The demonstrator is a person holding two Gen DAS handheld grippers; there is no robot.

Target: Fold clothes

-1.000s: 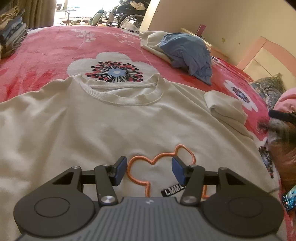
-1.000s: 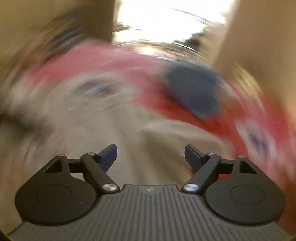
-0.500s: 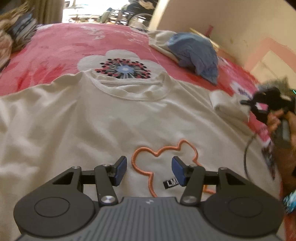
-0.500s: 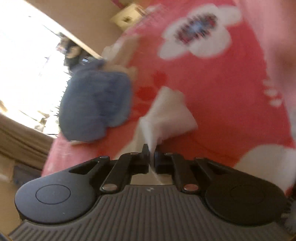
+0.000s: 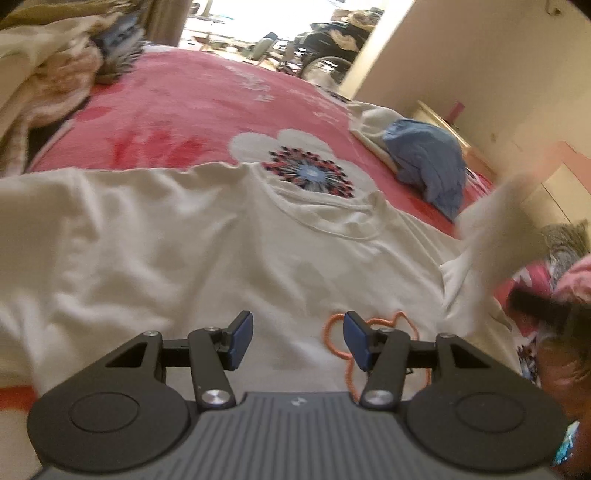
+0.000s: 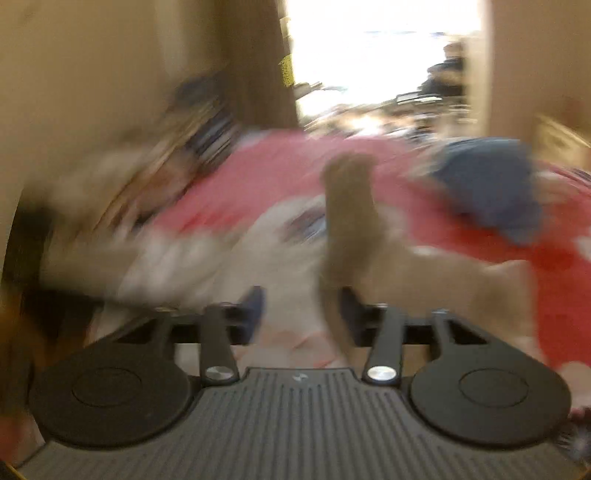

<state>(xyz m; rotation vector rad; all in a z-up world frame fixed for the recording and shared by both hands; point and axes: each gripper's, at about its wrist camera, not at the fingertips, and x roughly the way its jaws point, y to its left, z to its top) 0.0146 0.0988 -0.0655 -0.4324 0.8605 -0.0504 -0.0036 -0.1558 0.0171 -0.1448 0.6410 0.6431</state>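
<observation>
— Surface, room?
— Red flowered bedspread (image 5: 192, 110), bright doorway (image 5: 258, 29) beyond.
— Shirt?
— Cream shirt (image 5: 184, 258) spread flat; sleeve (image 6: 351, 229) lifted. My left tongs (image 5: 298, 341) gape empty. My right tongs (image 6: 301, 308), just opening, straddle the sleeve.

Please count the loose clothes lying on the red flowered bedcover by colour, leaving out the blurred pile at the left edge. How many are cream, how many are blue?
Cream: 2, the spread sweatshirt and a crumpled cream garment beside the blue one
Blue: 1, the blue garment
Total: 3
</observation>
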